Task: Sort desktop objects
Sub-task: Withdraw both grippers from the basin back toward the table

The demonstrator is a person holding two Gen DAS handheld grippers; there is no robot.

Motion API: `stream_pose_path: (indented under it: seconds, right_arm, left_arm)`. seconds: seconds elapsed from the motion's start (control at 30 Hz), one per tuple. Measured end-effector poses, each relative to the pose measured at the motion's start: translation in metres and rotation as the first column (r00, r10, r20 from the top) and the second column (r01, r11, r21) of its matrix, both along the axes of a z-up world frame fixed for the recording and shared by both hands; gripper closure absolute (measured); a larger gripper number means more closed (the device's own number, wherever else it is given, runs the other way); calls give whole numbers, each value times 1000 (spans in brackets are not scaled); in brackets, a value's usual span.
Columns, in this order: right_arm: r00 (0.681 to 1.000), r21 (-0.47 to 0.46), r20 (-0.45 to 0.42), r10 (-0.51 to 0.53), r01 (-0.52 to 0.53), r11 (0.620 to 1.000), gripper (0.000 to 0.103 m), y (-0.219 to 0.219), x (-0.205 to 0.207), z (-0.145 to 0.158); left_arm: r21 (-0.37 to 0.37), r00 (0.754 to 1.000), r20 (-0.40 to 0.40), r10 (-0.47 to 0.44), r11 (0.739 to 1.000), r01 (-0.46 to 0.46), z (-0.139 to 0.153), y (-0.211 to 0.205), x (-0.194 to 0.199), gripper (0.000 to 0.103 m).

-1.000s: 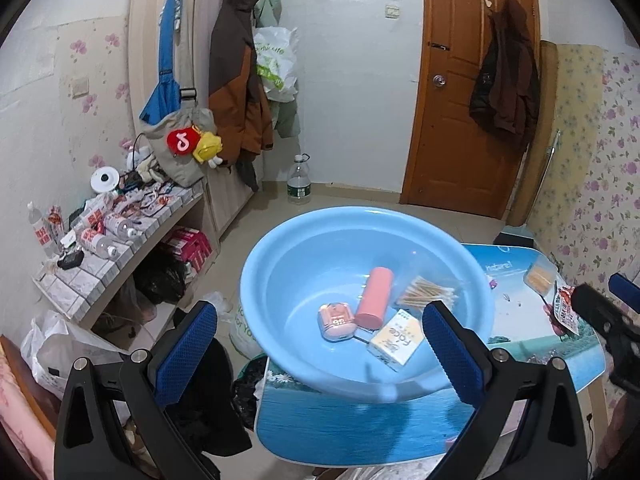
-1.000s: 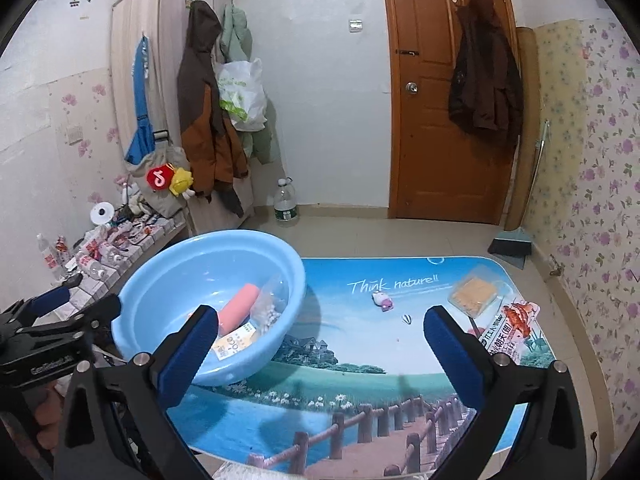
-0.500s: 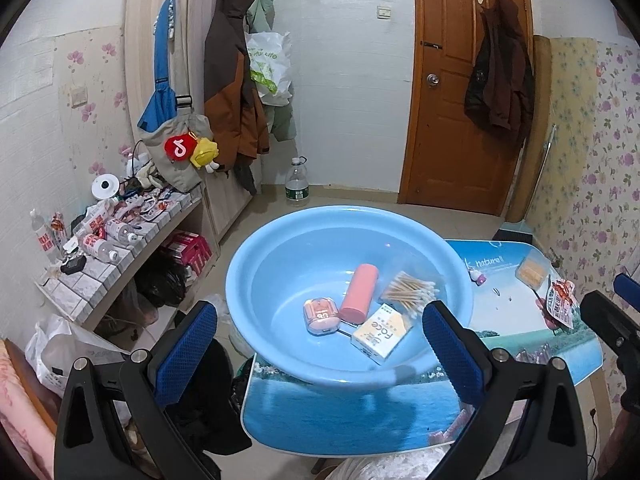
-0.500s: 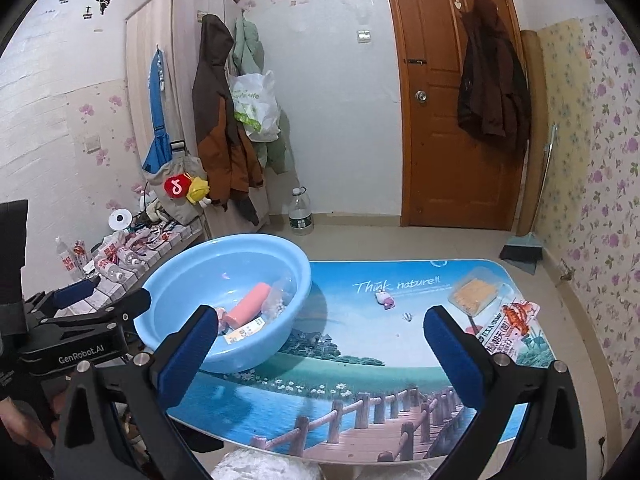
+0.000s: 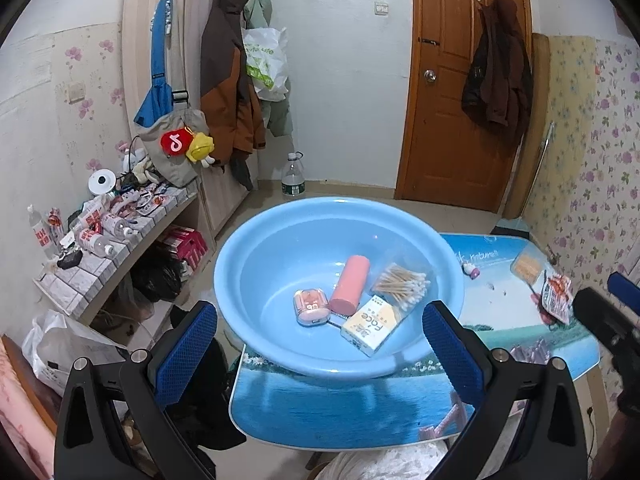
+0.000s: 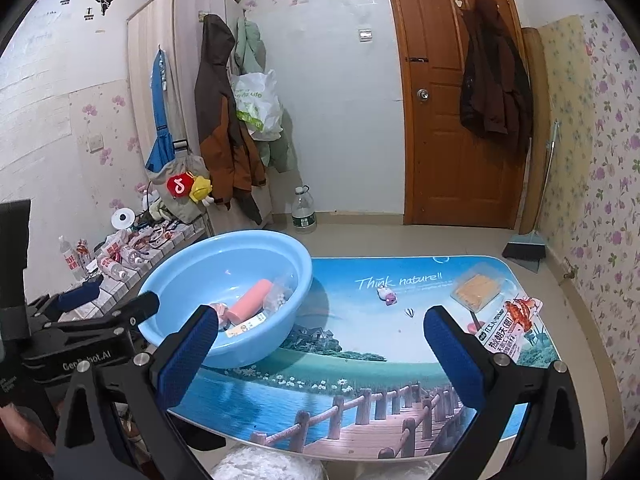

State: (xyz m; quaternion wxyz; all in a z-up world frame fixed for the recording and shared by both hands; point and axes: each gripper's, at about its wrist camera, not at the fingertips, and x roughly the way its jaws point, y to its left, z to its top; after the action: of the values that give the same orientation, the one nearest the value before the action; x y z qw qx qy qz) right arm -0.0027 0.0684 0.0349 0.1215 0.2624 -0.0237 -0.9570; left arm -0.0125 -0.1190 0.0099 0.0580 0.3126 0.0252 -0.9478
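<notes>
The left tongs (image 5: 320, 344) are hanging wide open above the near left edge of the desk (image 5: 344, 412), holding nothing, with the blue basin (image 5: 280, 248) lying between and beyond their blue pads. The right tongs (image 6: 320, 350) are likewise gaping fully apart and empty, hovering over the near middle of the desk.

The basin is sitting on the left end of the desk, partly overhanging its left edge. Inside it, a pink cylinder (image 5: 350, 284) is lying beside a small pink case (image 5: 311, 306), with a white and yellow box (image 5: 372, 324) just near of them and a clear pack of cotton swabs (image 5: 402, 284) on the right side.

Out on the desk, well apart from the basin, a small pink-and-white trinket (image 6: 386, 295) is resting near the printed lettering; it is too small to identify. Toward the far right corner, a clear packet with yellowish contents (image 6: 478, 285) is lying flat, and a red-printed snack packet (image 6: 512, 320) is lying just near of it at the right edge.
</notes>
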Motion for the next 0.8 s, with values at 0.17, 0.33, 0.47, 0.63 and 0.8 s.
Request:
stream_pose_path:
  seconds: [0.17,0.33,0.47,0.63,0.8]
  right_arm:
    - [999,-14,33,-13,14,1000,0,7,-4,-8]
    - [999,-16,32,-24,25,1000,0,11,-6,-10]
    - [999,-25,40,-21,22,999,0,14,-7,-13]
    - [997,-22,55,-46,47,999,0,20,-8,-18]
    - [997,-31,62,-48,50,998,0,23,-10,-20]
  left_arm:
    - [0,1000,-8,-6,1000,6,0,3,0,0]
    - [-2,1000,0,-7,1000,7,-4,3,-1,0]
    - [-7,1000,6,-14,1000,14,-5,6,-1,0]
    - [-13,999,-8,-31,999,31,-1,16,3,0]
    - [-14,999,5,-43,999,43,-3,24,2,0]
